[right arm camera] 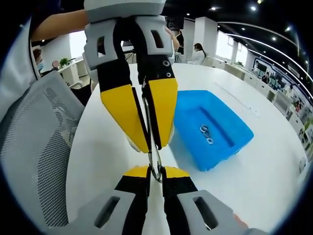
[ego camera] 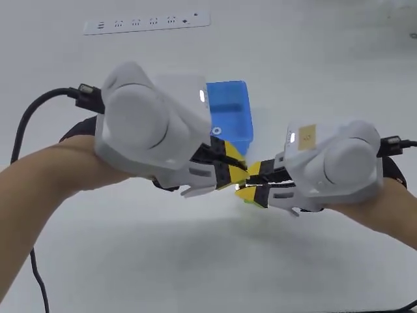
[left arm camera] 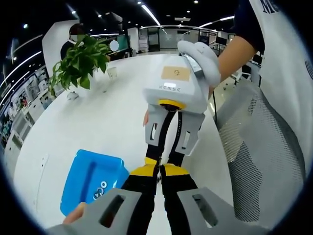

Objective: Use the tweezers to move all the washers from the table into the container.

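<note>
A power strip (ego camera: pixel 146 23) lies at the white table's (ego camera: pixel 195 267) far edge. A blue container (right arm camera: pixel 222 149) sits mid-table with washers (right arm camera: pixel 205 131) inside. In front of it, the left gripper (left arm camera: pixel 159 171) and right gripper (right arm camera: pixel 155 172) meet tip to tip, both jaw pairs pinched on the thin metal tweezers (right arm camera: pixel 154 147).

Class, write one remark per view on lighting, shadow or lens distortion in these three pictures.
Head view: bright, even light washes the white table pale, leaving only a faint soft-edged shadow. Left gripper view: the fisheye bends the ceiling light strips into curves. Right gripper view: the near yellow jaws loom large, yet the washers in the blue container look sharp.
</note>
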A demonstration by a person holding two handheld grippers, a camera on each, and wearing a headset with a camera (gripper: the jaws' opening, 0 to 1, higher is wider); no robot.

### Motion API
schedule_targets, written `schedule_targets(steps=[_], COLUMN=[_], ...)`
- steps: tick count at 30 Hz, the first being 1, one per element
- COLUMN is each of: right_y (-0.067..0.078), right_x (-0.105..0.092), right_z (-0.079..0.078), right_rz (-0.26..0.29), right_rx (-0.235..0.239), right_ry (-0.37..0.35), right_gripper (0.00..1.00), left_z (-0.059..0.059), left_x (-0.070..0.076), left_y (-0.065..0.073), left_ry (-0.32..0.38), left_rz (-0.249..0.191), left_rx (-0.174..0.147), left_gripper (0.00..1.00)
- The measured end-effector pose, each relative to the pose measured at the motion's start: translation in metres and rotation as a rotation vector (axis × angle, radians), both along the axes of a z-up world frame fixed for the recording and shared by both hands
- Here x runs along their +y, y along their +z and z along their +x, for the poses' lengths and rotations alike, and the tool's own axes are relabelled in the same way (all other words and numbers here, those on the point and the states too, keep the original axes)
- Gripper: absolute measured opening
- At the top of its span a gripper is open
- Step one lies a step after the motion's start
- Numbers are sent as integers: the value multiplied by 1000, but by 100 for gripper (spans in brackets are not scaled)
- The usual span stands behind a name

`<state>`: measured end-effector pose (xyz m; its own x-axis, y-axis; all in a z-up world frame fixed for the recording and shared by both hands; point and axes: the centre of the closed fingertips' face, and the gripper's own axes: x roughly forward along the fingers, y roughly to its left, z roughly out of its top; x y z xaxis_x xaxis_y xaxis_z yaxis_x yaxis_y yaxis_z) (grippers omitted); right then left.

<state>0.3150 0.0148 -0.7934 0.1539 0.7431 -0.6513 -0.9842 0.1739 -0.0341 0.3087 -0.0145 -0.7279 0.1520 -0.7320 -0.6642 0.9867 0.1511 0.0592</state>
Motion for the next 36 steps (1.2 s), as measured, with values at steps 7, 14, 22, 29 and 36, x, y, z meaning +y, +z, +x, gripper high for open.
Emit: schedule_targets(steps=[7, 14, 22, 29, 36], right_y=[5, 25, 54, 77, 93], right_x=[2, 10, 20, 27, 37], right_z=[-3, 0, 6, 12, 18], right_rz=[0, 19, 39, 62, 74], right_rx=[-3, -19, -79, -122, -156], right_ry=[-6, -27, -29, -36, -21], right_gripper=[10, 10, 10, 10, 10], left_z=[-2, -1, 3, 4, 8], left_x=[4, 8, 20, 25, 34], left_y=[4, 22, 50, 75, 89], left_ry=[-14, -14, -10, -15, -12], left_rz=[14, 0, -5, -6, -5], left_rx=[-17, -43, -109, -162, -193], left_gripper=[7, 7, 7, 7, 7])
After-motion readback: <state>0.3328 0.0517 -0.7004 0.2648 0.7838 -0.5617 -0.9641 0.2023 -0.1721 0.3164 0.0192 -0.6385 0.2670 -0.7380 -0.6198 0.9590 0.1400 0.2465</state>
